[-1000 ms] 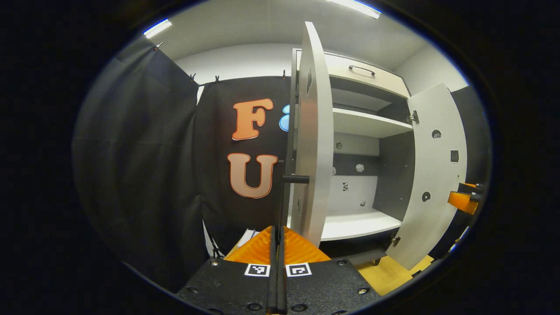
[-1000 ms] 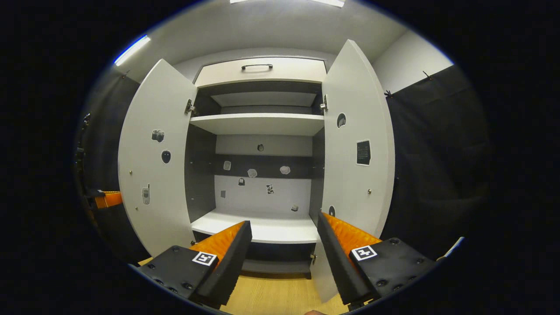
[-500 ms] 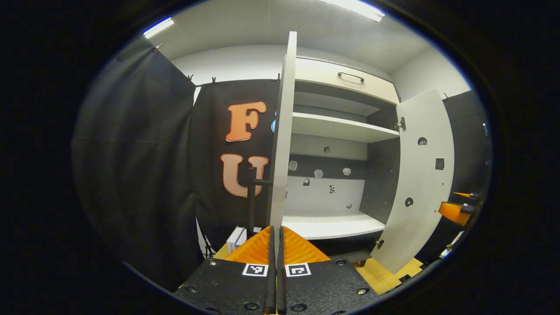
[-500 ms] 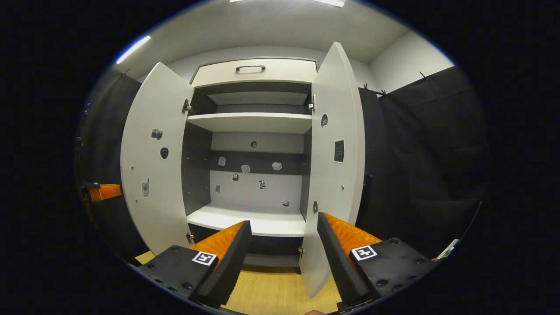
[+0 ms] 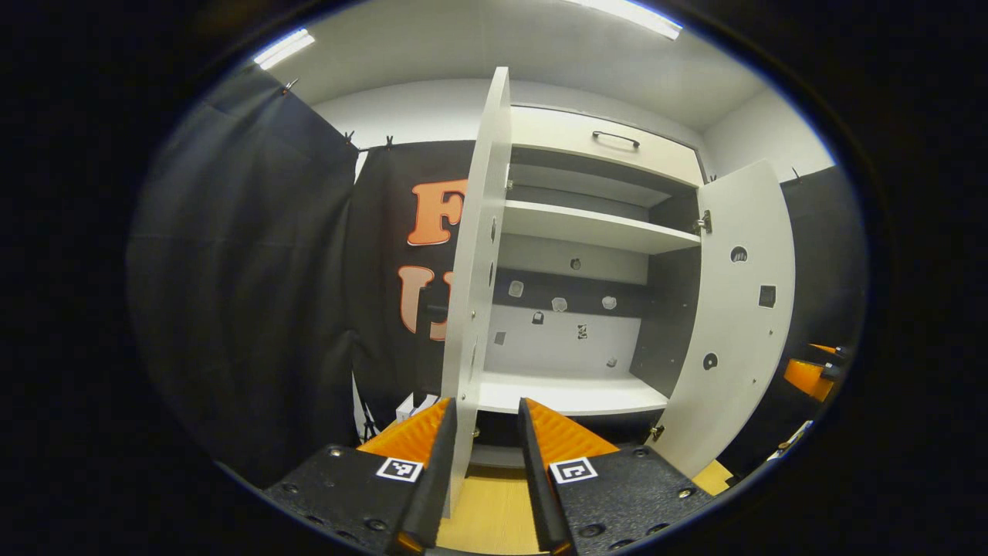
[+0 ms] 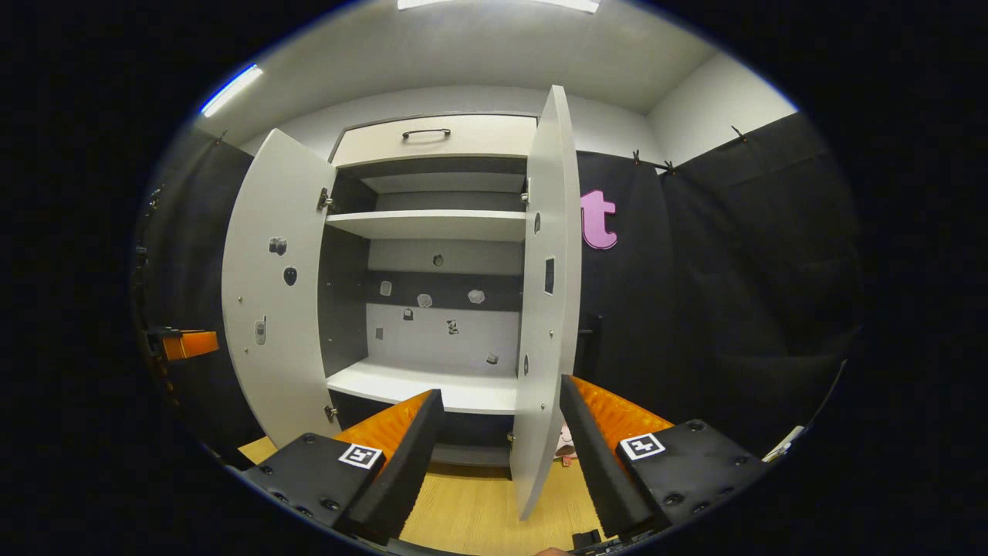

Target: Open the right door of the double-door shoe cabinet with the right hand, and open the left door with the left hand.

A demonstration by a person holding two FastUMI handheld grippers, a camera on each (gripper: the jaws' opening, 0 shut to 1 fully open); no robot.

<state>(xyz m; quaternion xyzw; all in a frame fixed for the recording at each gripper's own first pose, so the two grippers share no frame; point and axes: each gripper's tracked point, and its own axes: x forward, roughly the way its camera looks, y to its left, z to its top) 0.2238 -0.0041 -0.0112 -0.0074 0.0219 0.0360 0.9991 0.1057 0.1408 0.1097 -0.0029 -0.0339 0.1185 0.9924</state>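
In front of the open shoe cabinet (image 6: 432,224), both doors swung wide, both grippers empty.

The left gripper (image 5: 485,440) had its fingers spread, holding nothing, with the lower free edge of the left door (image 5: 472,255) showing in the gap between them; contact could not be judged. The right gripper (image 6: 500,432) was likewise spread and empty, the right door (image 6: 546,293) standing edge-on just ahead of it. Shelves and back panel were fully exposed. The task looked essentially complete. Risk from here, as I judged it: pulling the left gripper away sideways could clip the door edge and swing it shut, or a door could drift on its hinges.
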